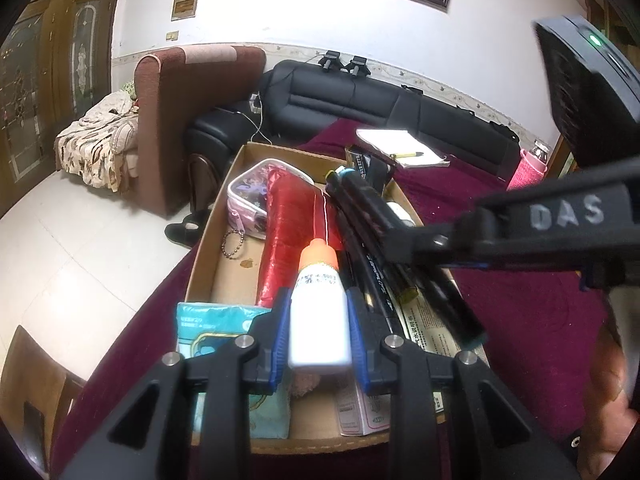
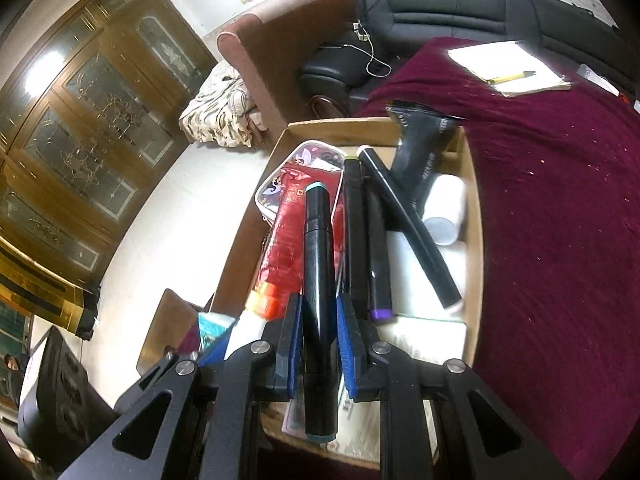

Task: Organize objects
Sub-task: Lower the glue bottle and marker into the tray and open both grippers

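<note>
My left gripper [image 1: 317, 300] is shut on a white glue bottle [image 1: 319, 332] with an orange cap, held upright over the near end of a cardboard box [image 1: 248, 152]. From the right, my right gripper [image 1: 412, 242] reaches over the same box, shut on a black marker [image 1: 440, 292] with teal ends. In the right wrist view the blue pads of that gripper [image 2: 320, 304] clamp the marker [image 2: 318, 240] along its length. The orange-capped bottle [image 2: 260, 304] shows just to its left. The box [image 2: 476, 240] holds a red packet [image 1: 288, 232], a clear cartoon pouch [image 1: 248, 196] and several black markers [image 2: 408, 224].
The box rests on a maroon cloth [image 2: 560, 240]. A notepad with a pen [image 2: 508, 68] lies at the far side. Beyond stand a black sofa [image 1: 360, 96] and a brown armchair [image 1: 180, 112]. A teal packet [image 1: 216, 320] sits at the box's near left corner. A hand [image 1: 604, 380] holds the right gripper.
</note>
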`<act>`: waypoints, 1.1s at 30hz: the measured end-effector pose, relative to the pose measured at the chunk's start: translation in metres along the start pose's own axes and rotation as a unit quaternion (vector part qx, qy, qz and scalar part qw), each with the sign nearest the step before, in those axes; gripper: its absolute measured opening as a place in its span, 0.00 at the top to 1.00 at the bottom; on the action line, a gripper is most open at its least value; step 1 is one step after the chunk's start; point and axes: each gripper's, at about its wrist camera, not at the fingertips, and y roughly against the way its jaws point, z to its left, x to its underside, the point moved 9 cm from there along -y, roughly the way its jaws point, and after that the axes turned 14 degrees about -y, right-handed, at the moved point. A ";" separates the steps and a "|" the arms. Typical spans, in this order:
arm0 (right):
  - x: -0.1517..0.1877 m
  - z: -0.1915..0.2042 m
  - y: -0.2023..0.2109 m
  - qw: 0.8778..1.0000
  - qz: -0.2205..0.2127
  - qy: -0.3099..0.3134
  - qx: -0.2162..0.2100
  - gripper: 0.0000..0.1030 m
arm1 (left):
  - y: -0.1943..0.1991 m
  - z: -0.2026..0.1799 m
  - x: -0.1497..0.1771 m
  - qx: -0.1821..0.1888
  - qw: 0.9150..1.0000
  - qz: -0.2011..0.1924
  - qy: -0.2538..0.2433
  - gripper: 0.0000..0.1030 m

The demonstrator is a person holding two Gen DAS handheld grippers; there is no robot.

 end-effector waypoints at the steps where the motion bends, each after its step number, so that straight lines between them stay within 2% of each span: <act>1: -0.002 0.001 -0.003 1.000 0.001 -0.001 0.001 0.82 | -0.001 -0.001 0.000 0.000 1.000 0.001 -0.001 0.75; 17: -0.024 0.006 -0.036 1.000 0.008 0.000 0.007 0.82 | -0.011 -0.012 0.006 0.010 1.000 0.003 -0.015 0.75; 33: -0.033 0.010 -0.047 1.000 0.000 0.013 0.017 0.81 | -0.015 -0.013 0.007 0.009 1.000 0.001 -0.018 0.75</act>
